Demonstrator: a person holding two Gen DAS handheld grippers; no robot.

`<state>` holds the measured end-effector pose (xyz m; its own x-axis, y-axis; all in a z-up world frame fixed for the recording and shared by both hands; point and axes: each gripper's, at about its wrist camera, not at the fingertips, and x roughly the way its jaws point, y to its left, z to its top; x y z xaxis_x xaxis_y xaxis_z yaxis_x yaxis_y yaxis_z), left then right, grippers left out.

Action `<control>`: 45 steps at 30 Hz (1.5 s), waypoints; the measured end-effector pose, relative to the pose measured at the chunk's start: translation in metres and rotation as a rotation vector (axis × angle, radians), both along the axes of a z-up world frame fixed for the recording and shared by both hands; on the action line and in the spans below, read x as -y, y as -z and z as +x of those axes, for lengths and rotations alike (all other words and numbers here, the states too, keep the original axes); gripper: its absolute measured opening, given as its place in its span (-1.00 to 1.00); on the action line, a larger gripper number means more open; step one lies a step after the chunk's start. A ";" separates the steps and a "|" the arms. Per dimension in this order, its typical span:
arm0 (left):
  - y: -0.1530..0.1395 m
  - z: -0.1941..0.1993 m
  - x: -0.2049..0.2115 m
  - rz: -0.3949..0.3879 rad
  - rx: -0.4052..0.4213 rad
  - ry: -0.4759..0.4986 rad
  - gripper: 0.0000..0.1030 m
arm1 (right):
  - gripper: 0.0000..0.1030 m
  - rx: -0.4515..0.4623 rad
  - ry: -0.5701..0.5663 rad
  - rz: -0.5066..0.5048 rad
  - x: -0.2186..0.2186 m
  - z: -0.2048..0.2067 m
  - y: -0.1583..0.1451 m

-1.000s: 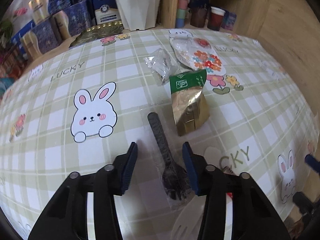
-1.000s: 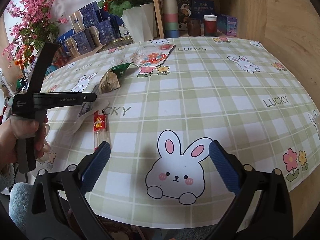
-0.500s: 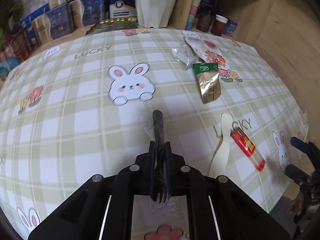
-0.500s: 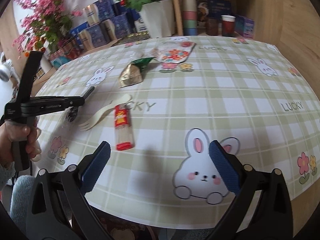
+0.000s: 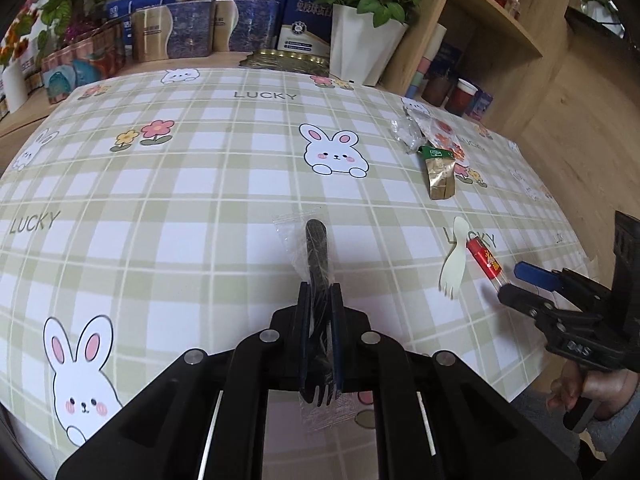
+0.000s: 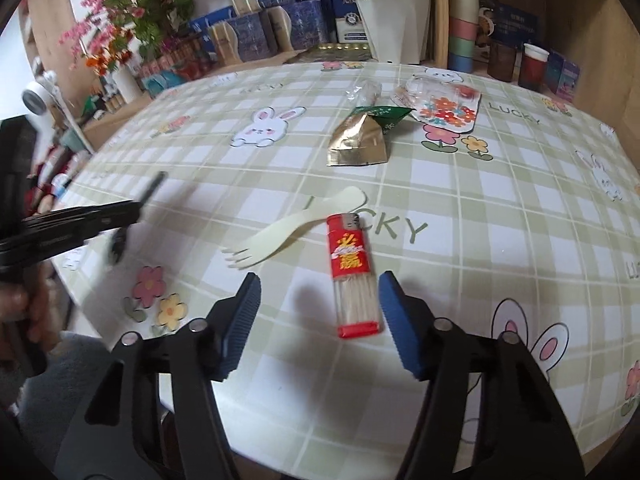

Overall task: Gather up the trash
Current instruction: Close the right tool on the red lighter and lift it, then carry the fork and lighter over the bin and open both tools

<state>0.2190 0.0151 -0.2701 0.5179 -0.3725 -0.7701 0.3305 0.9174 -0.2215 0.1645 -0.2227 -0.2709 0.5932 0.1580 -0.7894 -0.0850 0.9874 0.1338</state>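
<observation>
My left gripper [image 5: 319, 292] is shut on a black plastic fork [image 5: 317, 256] in a clear wrapper, lifted above the checked tablecloth [image 5: 168, 208]. The same fork [image 6: 120, 236] and the left gripper [image 6: 136, 210] show blurred at the left of the right wrist view. My right gripper [image 6: 318, 292] is closing over a red lighter [image 6: 352, 276] that lies between its jaws; the pads stand apart from it. Beside the lighter lies a cream spork [image 6: 296, 228]. Further back are a gold and green pouch [image 6: 360, 140], a flowered wrapper [image 6: 448, 110] and a clear crumpled wrapper [image 6: 366, 94].
Boxes [image 5: 188, 32], a white flower pot [image 5: 360, 40] and stacked cups [image 6: 462, 28] crowd the far edge by a wooden shelf. A wooden wall [image 5: 580, 100] runs along the right. The table's front edge is close under both grippers. A hand [image 5: 592, 392] holds the right gripper.
The left gripper shut on the black fork and carried it up and to the left. The right gripper moved left over the lighter, and its jaws narrowed around it.
</observation>
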 end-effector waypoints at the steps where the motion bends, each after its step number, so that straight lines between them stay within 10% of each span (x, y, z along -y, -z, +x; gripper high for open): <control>1: -0.001 -0.003 -0.003 -0.001 0.004 -0.014 -0.81 | 0.06 -0.009 0.011 -0.005 0.001 0.003 0.002; 17: -0.009 -0.031 -0.012 -0.061 0.021 -0.039 -0.81 | -0.47 0.014 0.004 -0.093 0.000 0.008 0.015; 45: -0.054 -0.132 -0.007 -0.094 0.048 0.070 -0.81 | -0.49 0.140 0.028 0.036 -0.012 -0.104 -0.061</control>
